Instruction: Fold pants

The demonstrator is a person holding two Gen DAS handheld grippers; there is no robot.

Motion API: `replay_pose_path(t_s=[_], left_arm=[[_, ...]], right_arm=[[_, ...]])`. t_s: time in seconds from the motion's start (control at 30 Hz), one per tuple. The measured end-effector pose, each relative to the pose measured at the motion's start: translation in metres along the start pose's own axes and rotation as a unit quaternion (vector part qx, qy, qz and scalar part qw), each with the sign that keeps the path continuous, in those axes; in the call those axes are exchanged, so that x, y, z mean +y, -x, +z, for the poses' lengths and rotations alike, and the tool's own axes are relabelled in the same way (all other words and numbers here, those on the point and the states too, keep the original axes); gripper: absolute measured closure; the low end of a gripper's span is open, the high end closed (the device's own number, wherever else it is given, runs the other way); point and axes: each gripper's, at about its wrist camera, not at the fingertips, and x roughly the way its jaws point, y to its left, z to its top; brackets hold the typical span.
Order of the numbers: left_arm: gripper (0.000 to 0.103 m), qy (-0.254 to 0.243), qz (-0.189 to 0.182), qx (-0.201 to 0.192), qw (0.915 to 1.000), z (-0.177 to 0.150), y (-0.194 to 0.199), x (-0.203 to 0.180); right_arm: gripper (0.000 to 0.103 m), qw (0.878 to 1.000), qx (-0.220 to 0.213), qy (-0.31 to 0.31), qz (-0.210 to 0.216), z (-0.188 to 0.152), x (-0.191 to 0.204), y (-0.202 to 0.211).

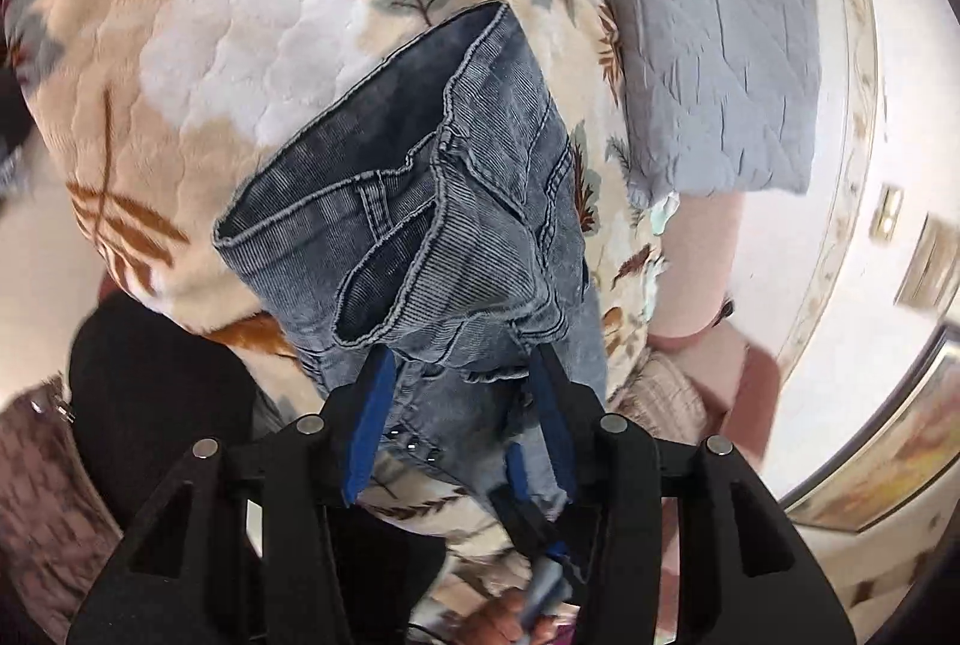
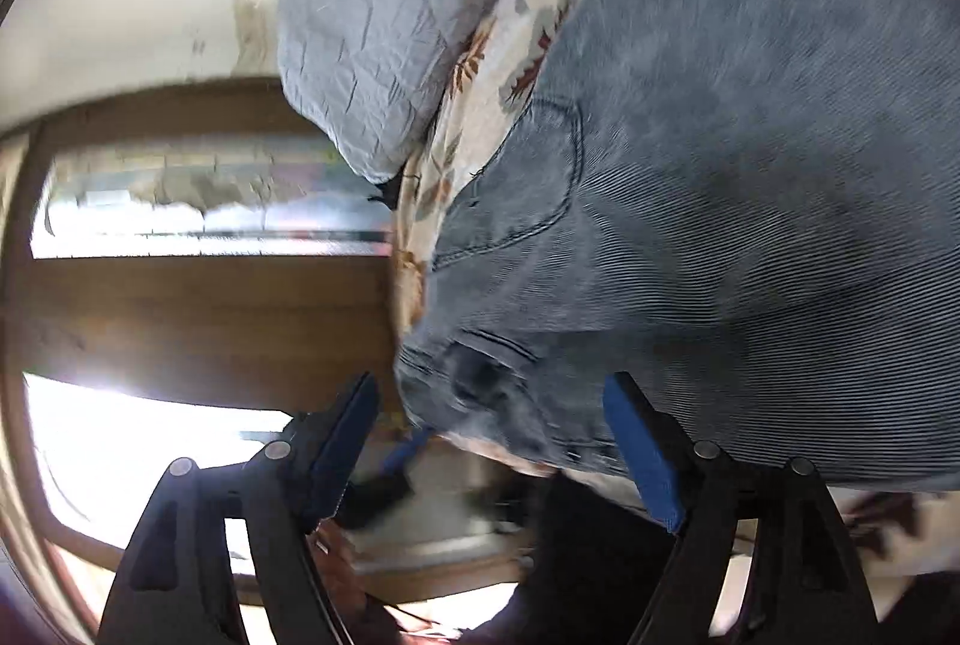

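Grey-blue corduroy pants (image 1: 456,201) lie bunched on the bed, waistband end open toward the far left, fly and pocket seams facing up. In the right wrist view the same pants (image 2: 720,225) fill the right side, back pocket stitching visible, picture blurred.

Left gripper (image 1: 465,363) just near of the pants' crumpled edge, blue pads spread partway, fabric lying between and beneath them but not pinched. A second blue-padded gripper shows below it near the bottom edge, with a hand (image 1: 510,615) partly seen.

Right gripper (image 2: 489,405) spread wide, the pants' waistband corner sitting between the jaws, pads not pressing it.

Bed is covered by a cream quilted blanket (image 1: 240,45) with grey and rust leaf print. A pale blue quilted pillow (image 1: 708,45) lies far right of the pants, on the blanket.

Room: white wall (image 1: 780,237) right of the bed, wooden window frame (image 2: 198,321) with bright glass at left in the right wrist view. Dark clothing (image 1: 150,381) near left.
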Motion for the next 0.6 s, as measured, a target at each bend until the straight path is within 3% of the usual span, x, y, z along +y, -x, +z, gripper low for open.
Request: replay_pose_path(t_s=[0.1, 0.13, 0.27, 0.37, 0.4, 0.43, 0.47, 0.53, 0.57, 0.6], left_arm=[[0.058, 0.002, 0.001, -0.001, 1.0000, 0.008, -0.006, -0.008], [0.053, -0.003, 0.007, -0.005, 1.0000, 0.011, -0.009, -0.012], [0.046, -0.015, 0.044, -0.006, 0.9989, 0.027, -0.027, -0.027], [0.041, -0.028, 0.093, 0.018, 0.9951, 0.039, -0.052, -0.035], [0.044, -0.031, 0.098, 0.024, 0.9944, 0.040, -0.058, -0.036], [0.071, -0.049, 0.112, 0.030, 0.9920, 0.041, -0.066, -0.041], [0.087, -0.069, 0.125, 0.031, 0.9893, 0.041, -0.071, -0.047], [0.092, -0.098, 0.135, 0.021, 0.9858, 0.038, -0.070, -0.058], [0.092, -0.116, 0.134, 0.008, 0.9843, 0.035, -0.064, -0.064], [0.092, -0.148, 0.127, -0.009, 0.9808, 0.028, -0.052, -0.073]], right_arm=[[0.022, 0.999, -0.002, -0.034, 0.006, 0.006, -0.006, -0.012], [0.022, 0.999, -0.007, -0.047, 0.007, 0.009, -0.007, -0.015], [0.020, 0.995, -0.019, -0.096, -0.004, 0.014, -0.024, -0.023], [0.020, 0.993, -0.028, -0.118, -0.006, 0.018, -0.034, -0.027], [0.021, 0.992, -0.033, -0.124, -0.005, 0.018, -0.036, -0.027], [0.023, 0.992, -0.037, -0.121, -0.011, 0.019, -0.036, -0.028], [0.031, 0.993, -0.042, -0.113, -0.015, 0.021, -0.035, -0.028], [0.077, 0.996, -0.046, -0.078, -0.017, 0.024, -0.027, -0.027], [0.090, 0.997, -0.052, -0.058, -0.015, 0.025, -0.020, -0.022], [0.092, 0.998, -0.056, -0.037, -0.006, 0.025, -0.011, -0.015]])
